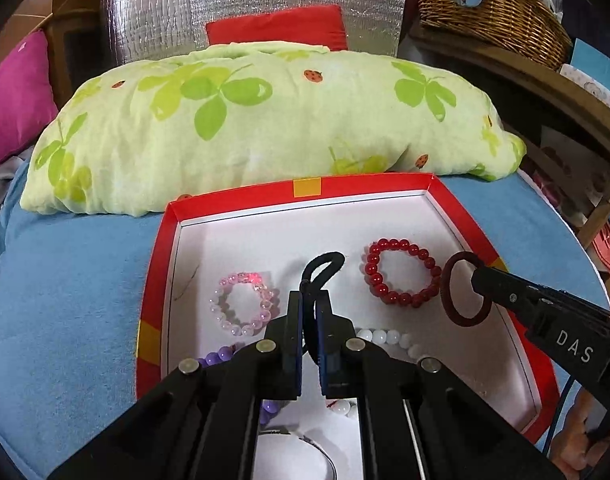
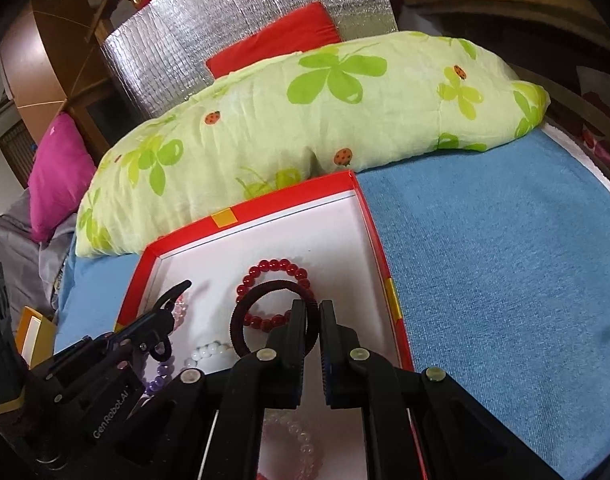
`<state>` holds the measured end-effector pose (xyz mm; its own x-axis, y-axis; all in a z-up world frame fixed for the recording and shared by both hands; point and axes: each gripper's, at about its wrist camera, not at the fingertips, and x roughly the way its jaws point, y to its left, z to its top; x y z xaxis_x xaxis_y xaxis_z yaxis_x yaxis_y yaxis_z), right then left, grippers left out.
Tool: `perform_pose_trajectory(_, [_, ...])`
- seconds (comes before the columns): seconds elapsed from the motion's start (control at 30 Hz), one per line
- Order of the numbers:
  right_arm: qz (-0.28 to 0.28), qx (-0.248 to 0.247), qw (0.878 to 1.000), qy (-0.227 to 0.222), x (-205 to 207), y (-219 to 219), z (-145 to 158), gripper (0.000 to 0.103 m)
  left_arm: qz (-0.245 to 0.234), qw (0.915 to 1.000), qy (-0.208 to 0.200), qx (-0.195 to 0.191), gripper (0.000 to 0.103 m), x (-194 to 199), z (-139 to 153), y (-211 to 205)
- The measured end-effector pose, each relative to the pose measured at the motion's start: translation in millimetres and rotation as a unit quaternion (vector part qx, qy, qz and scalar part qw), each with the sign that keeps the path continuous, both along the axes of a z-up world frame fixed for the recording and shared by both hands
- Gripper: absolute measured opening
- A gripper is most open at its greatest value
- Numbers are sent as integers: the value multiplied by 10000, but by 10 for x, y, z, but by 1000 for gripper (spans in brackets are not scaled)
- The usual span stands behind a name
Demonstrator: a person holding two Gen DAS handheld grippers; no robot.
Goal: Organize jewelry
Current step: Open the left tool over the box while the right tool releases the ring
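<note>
A red box lid [image 1: 305,186] with a white inside lies on the blue bed cover; it also shows in the right wrist view [image 2: 385,276]. Inside lie a red bead bracelet [image 1: 401,278], a pink bead bracelet [image 1: 245,304], white beads [image 1: 389,338] and purple beads [image 1: 217,358]. My left gripper [image 1: 309,300] is shut on a black hair tie [image 1: 323,266] above the lid. My right gripper [image 2: 313,308] is shut on a dark maroon hair tie [image 2: 265,312], held over the red bracelet [image 2: 277,270]. The maroon tie also shows in the left wrist view [image 1: 463,288].
A green flowered pillow [image 1: 265,120] lies just behind the lid. A red cushion [image 1: 277,26] and a magenta cushion [image 1: 13,100] sit further back. A wicker basket [image 1: 493,4] stands on a wooden shelf at the right. A yellow box [image 2: 33,332] sits at the left.
</note>
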<state>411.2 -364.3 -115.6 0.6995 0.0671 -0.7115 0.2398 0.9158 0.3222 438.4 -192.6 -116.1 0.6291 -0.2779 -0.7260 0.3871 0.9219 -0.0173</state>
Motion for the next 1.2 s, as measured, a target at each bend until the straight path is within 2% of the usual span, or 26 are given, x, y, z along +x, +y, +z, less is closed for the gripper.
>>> perform_pose_trajectory(0.6, [40,35,9997,233,213,46,-89,8,28,9997,213,135,6,178,-139,-77])
perform_pose_trajectory(1.2, [-11,-52,9988,479,165,11,-146,8,42,9986,218,479,7,184,-234,-156])
